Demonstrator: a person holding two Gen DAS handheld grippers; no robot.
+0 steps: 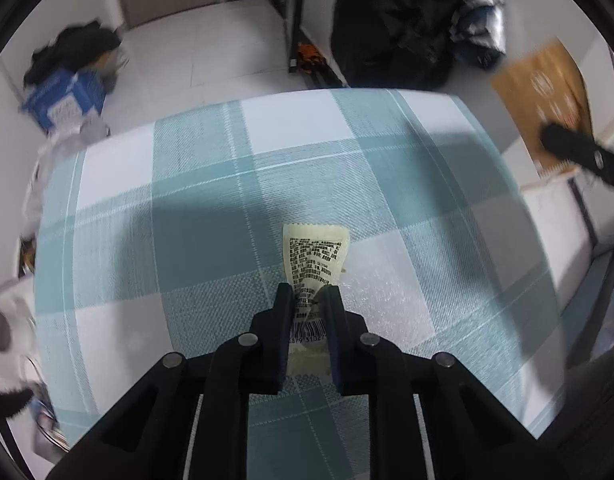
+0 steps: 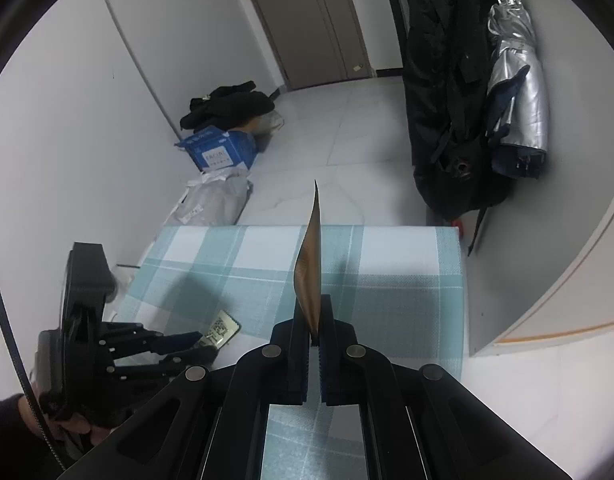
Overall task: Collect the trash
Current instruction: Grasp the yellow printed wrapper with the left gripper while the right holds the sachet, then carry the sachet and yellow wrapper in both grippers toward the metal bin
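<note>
Over checked tablecloth (image 1: 195, 168), left gripper (image 1: 309, 294) steeply down pinching yellow wrapper (image 1: 315, 256), right gripper (image 2: 315, 304) pinching brown wrapper (image 2: 311, 264)

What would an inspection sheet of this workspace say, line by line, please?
Surface: table under a teal and white checked cloth.
Job's things: pale yellow printed wrapper lying on the cloth; brown wrapper lifted above the cloth, seen edge-on.
Clutter: nothing seen on the cloth besides the wrapper.
Grippers: left tongs closed on the yellow wrapper; right tongs shut on the brown wrapper.
Cables: black cord beside the left handle.
Surroundings: blue box and grey bag on the tiled floor, black coat, folded umbrella, door.
</note>
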